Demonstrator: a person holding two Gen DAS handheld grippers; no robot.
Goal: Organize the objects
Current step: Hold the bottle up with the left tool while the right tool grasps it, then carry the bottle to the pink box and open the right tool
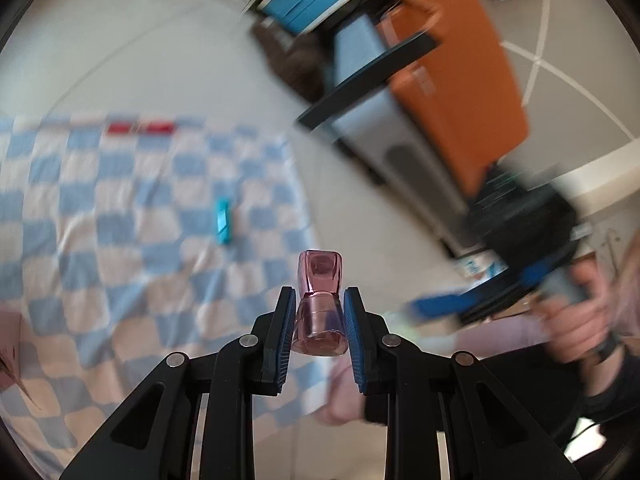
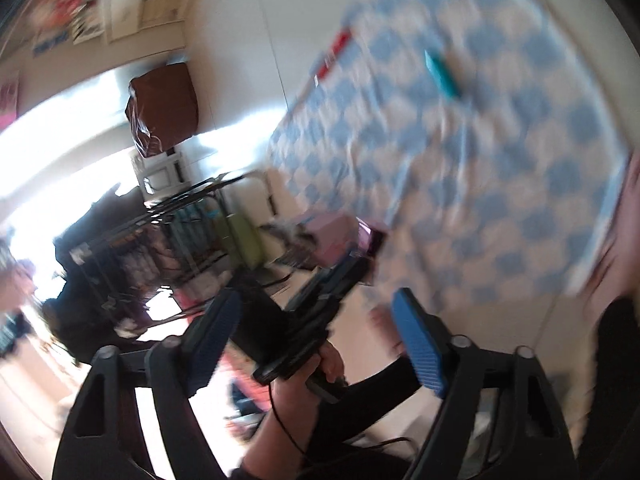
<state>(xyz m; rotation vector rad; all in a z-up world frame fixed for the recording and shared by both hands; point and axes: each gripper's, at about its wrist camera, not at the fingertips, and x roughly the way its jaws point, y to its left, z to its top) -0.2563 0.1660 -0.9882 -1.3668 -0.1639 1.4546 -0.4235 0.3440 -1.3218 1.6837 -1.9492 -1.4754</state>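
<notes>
My left claw is clamped on a pink bottle; my right claw gapes empty. The teal item on the checked cloth remains unsorted.

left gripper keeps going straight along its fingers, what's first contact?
Likely the blue-checked cloth, a bare patch right of the teal item. The left gripper carries a pink bottle, which would meet it first; depth's blurry.

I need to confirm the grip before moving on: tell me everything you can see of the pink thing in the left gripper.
The pink translucent bottle looks like glossy plastic or glass, small, with a squarish cap end pointing away from the camera and a wider rounded body toward it. It lies along the left gripper, clamped at its body between the blue ribbed pads, held in the air above the blue-and-white checkered cloth. Nothing else touches it. The contents cannot be told.
</notes>
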